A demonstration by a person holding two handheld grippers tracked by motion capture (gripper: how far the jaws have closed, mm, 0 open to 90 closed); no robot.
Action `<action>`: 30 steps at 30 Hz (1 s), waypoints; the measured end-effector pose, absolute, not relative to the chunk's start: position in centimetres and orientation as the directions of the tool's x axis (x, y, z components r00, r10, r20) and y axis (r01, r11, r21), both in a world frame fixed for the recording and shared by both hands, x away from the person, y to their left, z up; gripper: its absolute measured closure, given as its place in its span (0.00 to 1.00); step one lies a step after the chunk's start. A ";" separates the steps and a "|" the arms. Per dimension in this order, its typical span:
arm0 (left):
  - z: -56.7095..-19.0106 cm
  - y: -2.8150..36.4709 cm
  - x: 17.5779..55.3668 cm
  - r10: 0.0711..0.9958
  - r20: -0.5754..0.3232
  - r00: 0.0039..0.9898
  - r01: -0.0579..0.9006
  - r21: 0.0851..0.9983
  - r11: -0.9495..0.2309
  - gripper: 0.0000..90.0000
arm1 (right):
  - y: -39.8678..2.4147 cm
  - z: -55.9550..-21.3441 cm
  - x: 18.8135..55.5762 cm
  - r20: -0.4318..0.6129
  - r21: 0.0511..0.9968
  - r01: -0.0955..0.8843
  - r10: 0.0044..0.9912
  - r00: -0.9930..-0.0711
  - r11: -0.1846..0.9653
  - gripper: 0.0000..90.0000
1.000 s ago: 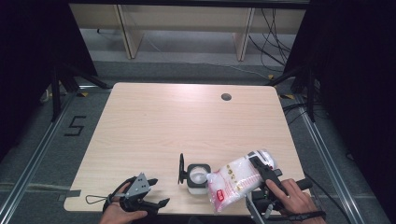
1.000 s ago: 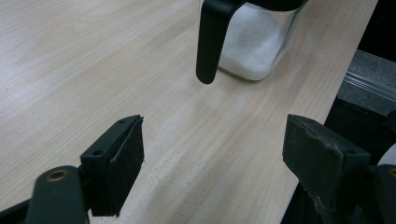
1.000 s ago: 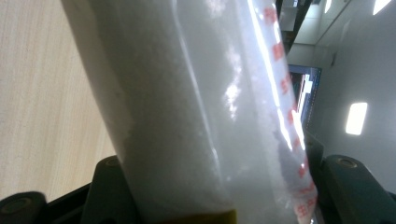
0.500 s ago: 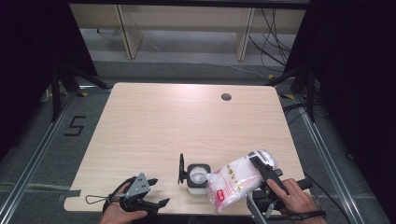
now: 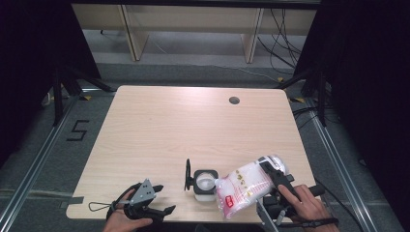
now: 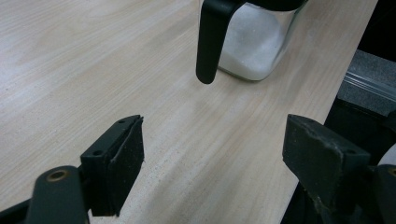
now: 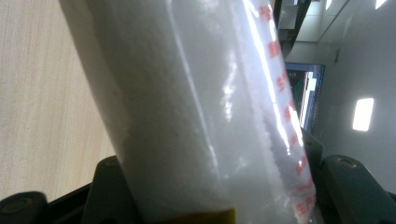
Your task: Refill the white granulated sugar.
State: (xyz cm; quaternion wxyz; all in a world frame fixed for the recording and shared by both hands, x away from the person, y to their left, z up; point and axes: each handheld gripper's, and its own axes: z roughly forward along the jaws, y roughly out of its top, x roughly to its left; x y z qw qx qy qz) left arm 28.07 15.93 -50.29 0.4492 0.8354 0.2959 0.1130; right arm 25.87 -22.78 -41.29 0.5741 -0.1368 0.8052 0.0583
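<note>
Gripping soft, sagging powder bag (image 5: 244,186) mid-body between right tool (image 5: 271,180) pads, tilting over jar (image 5: 204,182) ahead; left tool (image 5: 157,203) idling open, empty.

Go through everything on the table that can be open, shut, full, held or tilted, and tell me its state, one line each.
Jar: upright near the table's front edge, lid swung open, partly filled with white grains.
Bag: clamped in the right gripper, tilted mouth-down toward the jar, holding white grains.
Left gripper: open, nothing between its jaws, pointing at the jar.
</note>
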 end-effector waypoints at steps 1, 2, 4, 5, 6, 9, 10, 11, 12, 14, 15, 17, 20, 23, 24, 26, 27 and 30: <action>-50.3 15.9 28.1 0.596 -0.077 0.799 0.393 0.817 -0.421 0.22 | -22.8 -41.3 25.9 -0.940 -0.060 -0.290 -0.152 -0.305 0.955 0.50; -50.3 15.9 28.1 0.596 -0.077 0.799 0.393 0.817 -0.421 0.22 | -22.8 -41.4 25.9 -0.940 -0.058 -0.294 -0.152 -0.306 0.954 0.50; -50.3 15.9 28.1 0.592 -0.079 0.802 0.392 0.818 -0.421 0.22 | -22.8 -41.3 25.9 -0.940 -0.068 -0.292 -0.160 -0.302 0.954 0.50; -50.3 15.9 28.1 0.596 -0.077 0.799 0.393 0.817 -0.422 0.22 | -22.7 -41.2 25.9 -0.940 -0.077 -0.302 -0.170 -0.297 0.950 0.50; -50.3 15.9 28.1 0.596 -0.077 0.799 0.393 0.817 -0.421 0.22 | -22.7 -41.2 25.9 -0.940 -0.078 -0.304 -0.171 -0.295 0.950 0.50; -50.3 15.9 28.1 0.596 -0.077 0.799 0.393 0.817 -0.422 0.22 | -22.7 -41.4 25.8 -0.938 -0.053 -0.287 -0.147 -0.314 0.956 0.50; -50.3 15.9 28.1 0.596 -0.077 0.799 0.393 0.817 -0.421 0.22 | -22.7 -41.4 25.8 -0.938 -0.052 -0.287 -0.146 -0.315 0.956 0.50; -50.3 15.9 28.1 0.595 -0.076 0.800 0.392 0.817 -0.423 0.22 | -22.7 -41.5 25.8 -0.940 -0.042 -0.282 -0.134 -0.314 0.958 0.50; -50.3 15.9 28.1 0.596 -0.077 0.799 0.393 0.818 -0.421 0.22 | -22.7 -41.4 25.9 -0.939 -0.051 -0.291 -0.145 -0.311 0.955 0.50; -50.3 15.9 28.1 0.596 -0.077 0.799 0.393 0.817 -0.421 0.22 | -22.7 -41.3 26.0 -0.938 -0.072 -0.308 -0.169 -0.301 0.949 0.50; -50.3 15.9 28.1 0.596 -0.077 0.799 0.393 0.818 -0.421 0.22 | -22.9 -41.8 25.7 -0.939 -0.006 -0.264 -0.097 -0.331 0.965 0.50; -50.3 15.9 28.1 0.596 -0.077 0.799 0.393 0.818 -0.421 0.22 | -22.8 -41.5 26.0 -0.938 -0.053 -0.294 -0.149 -0.314 0.954 0.50; -50.3 15.9 28.1 0.596 -0.077 0.799 0.393 0.817 -0.422 0.22 | -22.8 -41.3 26.0 -0.939 -0.076 -0.297 -0.168 -0.300 0.952 0.50; -50.3 15.9 28.1 0.596 -0.078 0.799 0.393 0.817 -0.421 0.22 | -22.8 -41.3 26.0 -0.940 -0.056 -0.295 -0.150 -0.308 0.954 0.50; -50.3 15.9 28.1 0.596 -0.077 0.799 0.393 0.817 -0.421 0.22 | -22.8 -41.2 25.9 -0.939 -0.056 -0.297 -0.151 -0.308 0.953 0.50; -50.3 15.9 28.1 0.597 -0.077 0.799 0.394 0.817 -0.421 0.22 | -22.8 -41.3 26.1 -0.938 -0.049 -0.305 -0.149 -0.312 0.951 0.50; -50.3 15.9 28.1 0.597 -0.078 0.799 0.394 0.817 -0.421 0.22 | -22.8 -41.4 26.1 -0.937 -0.046 -0.306 -0.147 -0.317 0.951 0.50; -50.3 15.9 28.1 0.595 -0.076 0.800 0.392 0.817 -0.423 0.22 | -23.0 -41.7 26.0 -0.934 -0.011 -0.279 -0.110 -0.340 0.960 0.50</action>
